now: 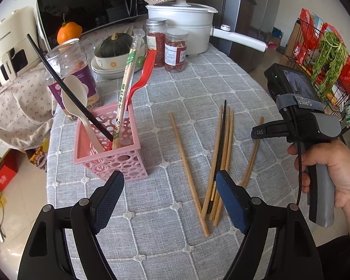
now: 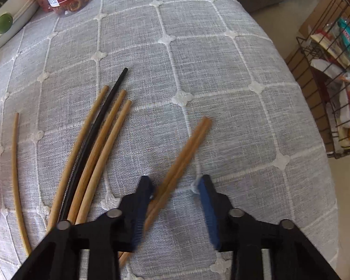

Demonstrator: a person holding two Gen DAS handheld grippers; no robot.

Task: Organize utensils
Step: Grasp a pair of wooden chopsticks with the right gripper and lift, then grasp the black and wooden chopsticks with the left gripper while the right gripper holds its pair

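While open and empty above the worktop [image 2: 221, 46], right gripper [image 2: 175, 184] straddling two light, stiff, slippery wooden chopsticks [image 2: 186, 149]; best pinched mid-shaft.

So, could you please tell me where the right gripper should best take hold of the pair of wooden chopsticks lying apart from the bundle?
Probably mid-shaft on the wooden chopstick pair, from above, the open right gripper straddling both: they lie flat, side by side.

Your left gripper [image 1: 170, 200] hangs with jaws apart above the counter [image 1: 175, 245], between the pink basket [image 1: 109, 149] and loose chopsticks [image 1: 218, 161].
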